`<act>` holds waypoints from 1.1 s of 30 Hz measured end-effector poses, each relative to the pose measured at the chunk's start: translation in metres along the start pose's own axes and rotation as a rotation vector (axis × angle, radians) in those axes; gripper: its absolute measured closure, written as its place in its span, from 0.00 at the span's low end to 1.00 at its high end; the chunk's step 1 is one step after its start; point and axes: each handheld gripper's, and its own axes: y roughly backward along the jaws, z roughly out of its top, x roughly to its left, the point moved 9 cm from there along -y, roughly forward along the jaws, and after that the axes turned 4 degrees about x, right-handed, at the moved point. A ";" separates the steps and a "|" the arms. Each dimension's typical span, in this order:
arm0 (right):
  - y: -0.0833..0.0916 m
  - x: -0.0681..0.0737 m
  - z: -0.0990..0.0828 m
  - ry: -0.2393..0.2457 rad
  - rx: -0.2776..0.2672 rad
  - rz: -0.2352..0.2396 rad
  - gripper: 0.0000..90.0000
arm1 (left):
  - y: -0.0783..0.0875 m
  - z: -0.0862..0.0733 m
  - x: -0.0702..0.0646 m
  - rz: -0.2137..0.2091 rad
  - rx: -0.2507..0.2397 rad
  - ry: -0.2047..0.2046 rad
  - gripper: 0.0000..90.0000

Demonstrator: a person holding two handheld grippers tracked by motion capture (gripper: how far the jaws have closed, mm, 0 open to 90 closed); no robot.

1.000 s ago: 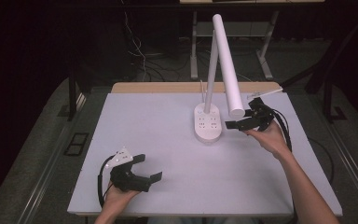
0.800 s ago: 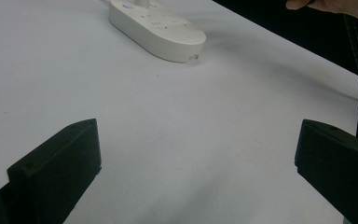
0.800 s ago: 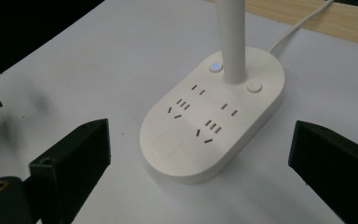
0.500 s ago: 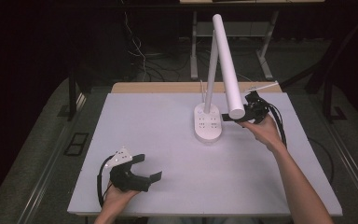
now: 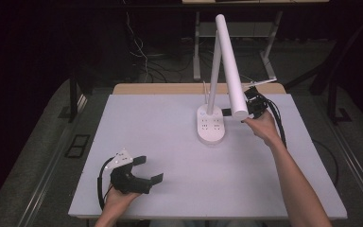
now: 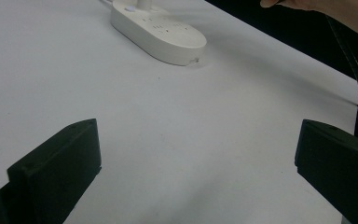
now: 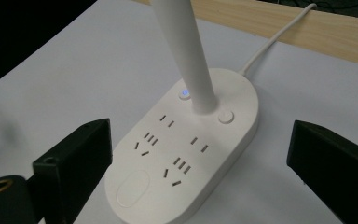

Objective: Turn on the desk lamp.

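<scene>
Standing toward the far right of the white table (image 5: 170,137) is a white desk lamp (image 5: 211,124), its oval base carrying socket slots and two round buttons, one glowing blue (image 7: 184,94); a slim stem is rising from the base and a long tubular head (image 5: 229,66) is slanting down over it; a white cord (image 7: 275,42) is running off toward the table's wooden far edge; the right gripper (image 5: 238,112) is hovering just beside the base, jaws spread wide and gripping nothing, the base sitting between them in the right gripper view; the left gripper (image 5: 146,170) is resting near the front left edge, well apart from the lamp, jaws likewise wide apart and empty.
</scene>
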 end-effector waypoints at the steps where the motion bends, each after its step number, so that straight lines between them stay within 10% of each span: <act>1: -0.002 -0.001 0.001 -0.004 0.001 -0.004 0.07 | 0.000 0.000 0.000 0.000 -0.001 0.000 0.00; 15: -0.020 -0.012 0.008 -0.010 -0.018 -0.026 0.43 | 0.001 0.000 0.001 0.002 0.000 -0.002 0.00; 33: -0.046 -0.026 0.005 -0.079 0.003 -0.027 0.63 | 0.000 0.000 0.002 0.002 0.004 -0.006 0.00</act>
